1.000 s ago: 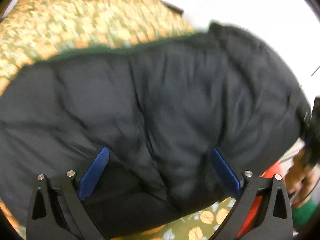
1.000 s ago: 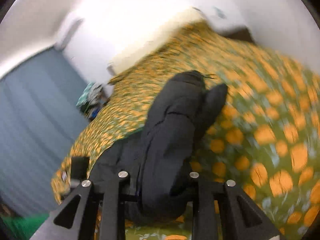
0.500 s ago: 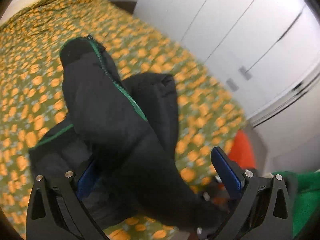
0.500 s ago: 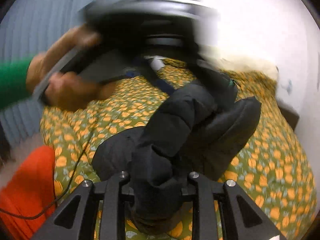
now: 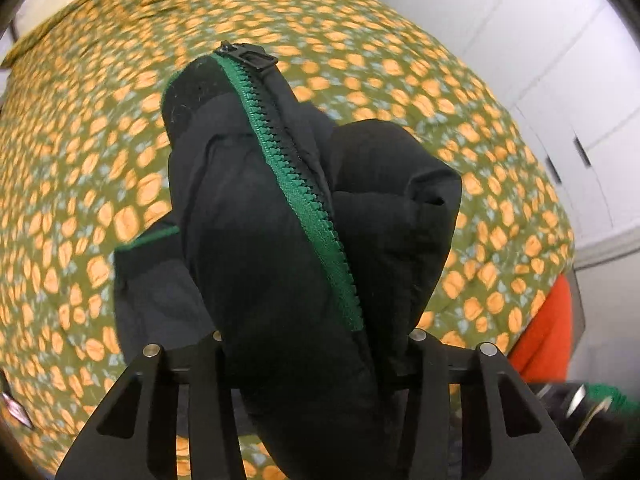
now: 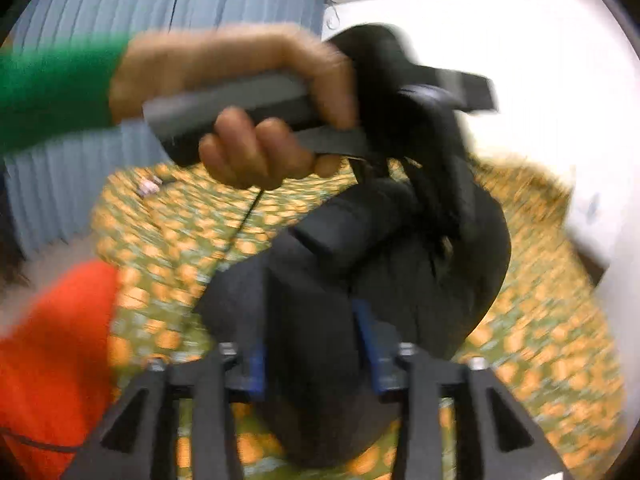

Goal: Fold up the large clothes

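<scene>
A black padded jacket (image 5: 280, 216) with a green zipper (image 5: 296, 188) hangs bunched above a bed. My left gripper (image 5: 316, 344) is shut on the jacket near the zipper edge; the fabric hides its fingertips. In the right wrist view my right gripper (image 6: 314, 356) is shut on another fold of the same jacket (image 6: 360, 264), blue pads (image 6: 370, 344) pressing both sides. The person's hand holding the left gripper (image 6: 304, 112) shows above the jacket in that view, blurred.
The bed cover (image 5: 80, 160) is green with orange flowers. White cupboard doors (image 5: 560, 60) stand to the right. An orange thing (image 5: 548, 328) lies by the bed's edge. Grey-blue curtains (image 6: 120, 12) hang at the back left of the right wrist view.
My left gripper has closed on the jacket; it was open a second ago. Both grippers have swung round and lifted the jacket, and the left hand has come in front of the right camera.
</scene>
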Tool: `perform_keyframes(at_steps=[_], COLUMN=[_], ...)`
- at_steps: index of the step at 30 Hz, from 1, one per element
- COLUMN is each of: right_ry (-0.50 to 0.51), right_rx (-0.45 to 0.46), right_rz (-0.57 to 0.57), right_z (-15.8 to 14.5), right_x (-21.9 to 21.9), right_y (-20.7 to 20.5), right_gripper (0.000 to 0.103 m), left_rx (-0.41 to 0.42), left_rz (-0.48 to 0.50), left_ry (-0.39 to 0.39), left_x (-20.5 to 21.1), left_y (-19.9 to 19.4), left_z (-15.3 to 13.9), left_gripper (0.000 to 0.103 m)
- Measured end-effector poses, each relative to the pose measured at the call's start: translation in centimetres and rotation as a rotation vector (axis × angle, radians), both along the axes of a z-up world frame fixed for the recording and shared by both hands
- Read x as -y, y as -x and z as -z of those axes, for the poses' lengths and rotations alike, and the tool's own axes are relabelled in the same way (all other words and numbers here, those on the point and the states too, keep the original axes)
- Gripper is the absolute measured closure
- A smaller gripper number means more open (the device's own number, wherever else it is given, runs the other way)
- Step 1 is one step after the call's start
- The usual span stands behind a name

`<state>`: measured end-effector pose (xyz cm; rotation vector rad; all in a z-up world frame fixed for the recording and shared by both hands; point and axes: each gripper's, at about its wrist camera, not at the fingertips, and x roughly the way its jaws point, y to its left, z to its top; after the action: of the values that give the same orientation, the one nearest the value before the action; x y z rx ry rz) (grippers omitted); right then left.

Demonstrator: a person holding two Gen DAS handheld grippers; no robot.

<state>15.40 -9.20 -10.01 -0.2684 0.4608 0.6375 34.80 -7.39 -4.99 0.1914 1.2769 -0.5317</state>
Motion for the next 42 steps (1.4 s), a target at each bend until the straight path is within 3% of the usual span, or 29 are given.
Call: perform_keyframes(at_steps=[4,10,14,19,22,34,38,42], right_ry=[-0.156,-0.229,-0.173,-0.064,-0.057,-0.043,-0.043,-0.158], right_rx=[-0.140,-0.315,-0.366,-0.514,-0.579,-0.573,-0.530,-0.493], right_rz=[-0.012,0.077,0.036,0.004,0.032,0.105,0.147,0.081], right_z=[0.1,3.1,5.0,9.5,11.3,13.6,10.5,6.9], right_x=[3.1,4.4,1.2,-3.0,-3.5,-4.8,-4.8,-4.7], right_y=[-0.3,-5.9,-9.1,-11.9,-12.9,-13.7,-11.9,-8.1], right_gripper=[0.051,0.051,0.051,0.051,0.051,0.052,0.052,0.052], left_rx=[-0.037,-0.123,-0.127,-0.169,-0.202,-0.214,-0.202,-0.202], left_rz=[-0.101,-0.280,-0.329,-0.386,-0.423,-0.484,-0.493,-0.482], left_ry=[0.021,0.105,0.143,0.167,0.206,0.250,0.260,0.290], left_x=[-7.1,-15.8,-18.3,-20.5,-21.7,-23.1,-24.7,-25.1], left_y=[-0.8,-1.2,-0.8,-0.8,-1.0,-1.6,-1.0,-0.7], left_z=[2.8,7.7,9.5,12.6,14.2,18.0,17.8,17.8], left_gripper=[0.057,0.051,0.044,0.040,0.038,0.033,0.033,0.033])
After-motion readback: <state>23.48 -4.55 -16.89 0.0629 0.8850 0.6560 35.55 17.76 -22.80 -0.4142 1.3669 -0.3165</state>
